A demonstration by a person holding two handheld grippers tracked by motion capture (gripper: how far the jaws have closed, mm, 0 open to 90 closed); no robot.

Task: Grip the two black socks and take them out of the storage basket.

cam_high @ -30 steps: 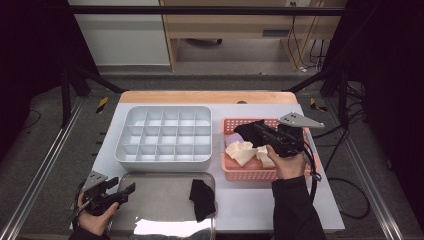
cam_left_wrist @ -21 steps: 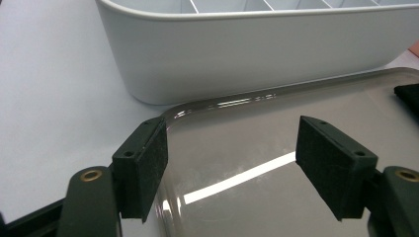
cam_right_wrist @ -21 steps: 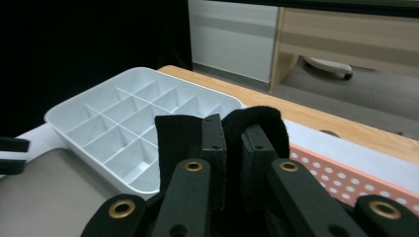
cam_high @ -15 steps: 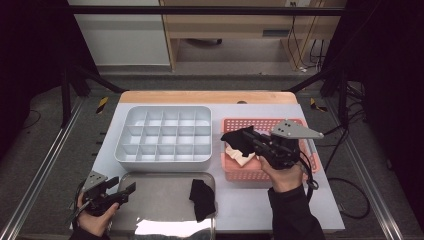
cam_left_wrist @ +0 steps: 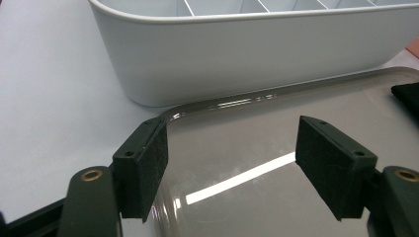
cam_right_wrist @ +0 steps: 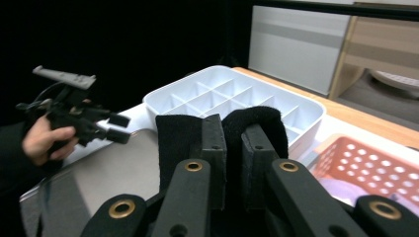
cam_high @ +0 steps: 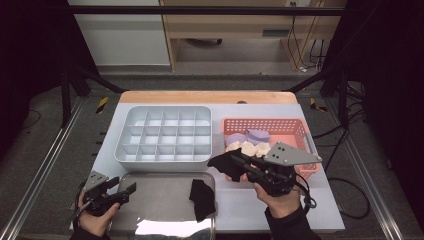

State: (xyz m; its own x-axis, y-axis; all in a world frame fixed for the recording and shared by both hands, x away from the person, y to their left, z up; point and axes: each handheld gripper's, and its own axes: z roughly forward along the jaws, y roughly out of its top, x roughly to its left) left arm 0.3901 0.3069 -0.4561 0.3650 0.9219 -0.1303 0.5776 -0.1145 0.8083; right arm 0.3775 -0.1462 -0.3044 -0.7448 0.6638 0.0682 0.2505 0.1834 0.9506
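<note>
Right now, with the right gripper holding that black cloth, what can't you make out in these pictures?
- Black fabric piece, right gripper view: its lower part is hidden behind the right gripper jaws.
- Salmon plastic basket, high view: its near corner is covered by the gripper's grey plate.
- Second black cloth on the shiny metal tray, left gripper view: cut off by the right edge.
</note>
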